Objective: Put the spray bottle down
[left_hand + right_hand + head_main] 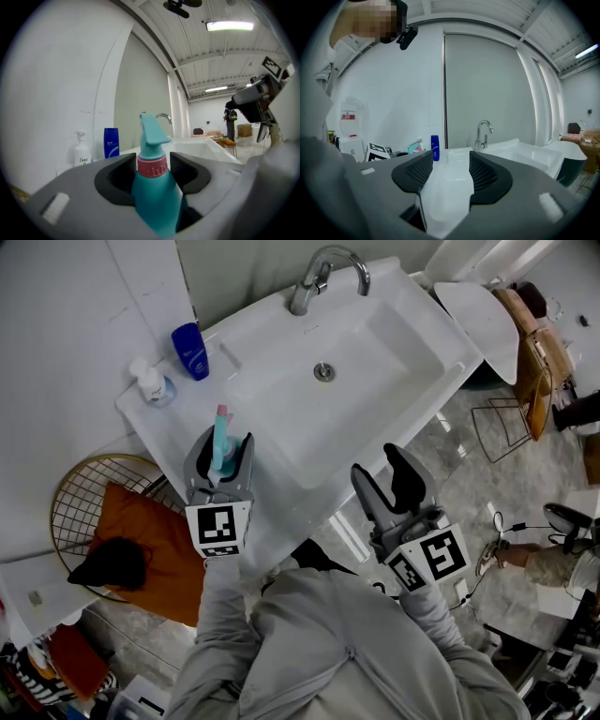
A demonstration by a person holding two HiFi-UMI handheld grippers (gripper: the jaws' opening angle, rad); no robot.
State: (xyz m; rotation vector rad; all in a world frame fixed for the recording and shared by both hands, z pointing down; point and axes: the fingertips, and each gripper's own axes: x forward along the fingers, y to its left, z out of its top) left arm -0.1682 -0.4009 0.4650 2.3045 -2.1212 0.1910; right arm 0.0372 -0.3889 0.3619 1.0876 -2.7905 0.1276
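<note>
Left of centre in the head view, the left tool (223, 441) is clenched on the teal spray bottle (154, 187) (pink collar, nozzle up), which shows against the left edge of the white sink (384, 362). The right tool (380, 465), lower right of the basin, is released and holds nothing.

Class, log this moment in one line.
left gripper: shut on teal spray bottle | right gripper: open, empty | near: white sink
</note>
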